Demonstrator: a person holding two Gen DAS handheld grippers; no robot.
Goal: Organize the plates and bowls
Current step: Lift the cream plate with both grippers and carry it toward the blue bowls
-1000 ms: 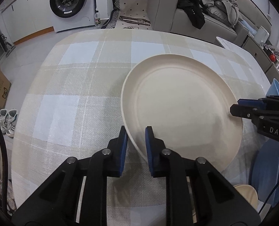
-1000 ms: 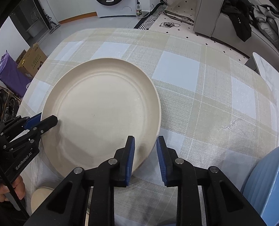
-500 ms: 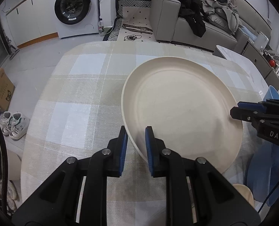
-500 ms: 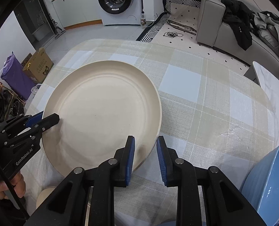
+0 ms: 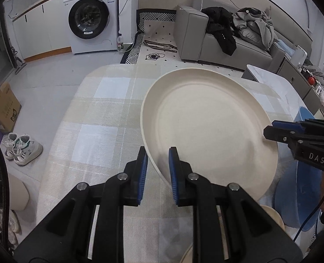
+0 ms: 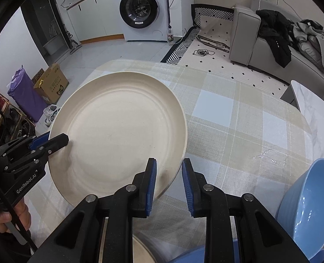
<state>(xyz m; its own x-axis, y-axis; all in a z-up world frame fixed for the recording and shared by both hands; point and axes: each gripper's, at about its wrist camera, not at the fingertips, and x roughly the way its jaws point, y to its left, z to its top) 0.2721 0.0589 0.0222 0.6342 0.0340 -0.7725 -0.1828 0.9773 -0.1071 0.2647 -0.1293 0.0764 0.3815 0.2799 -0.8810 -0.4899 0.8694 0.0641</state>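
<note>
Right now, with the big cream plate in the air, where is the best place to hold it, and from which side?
By its raised rim, at two opposite edges, as it is held now. The cream plate is wide, shallow and flat, so the middle offers nothing to pinch. The left tool clamps the rim on one side, the right tool on the other, which likely keeps it from tipping.

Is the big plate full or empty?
Empty. The cream plate shows only its bare surface, with nothing lying on it, while both tongs hold its rim.
</note>
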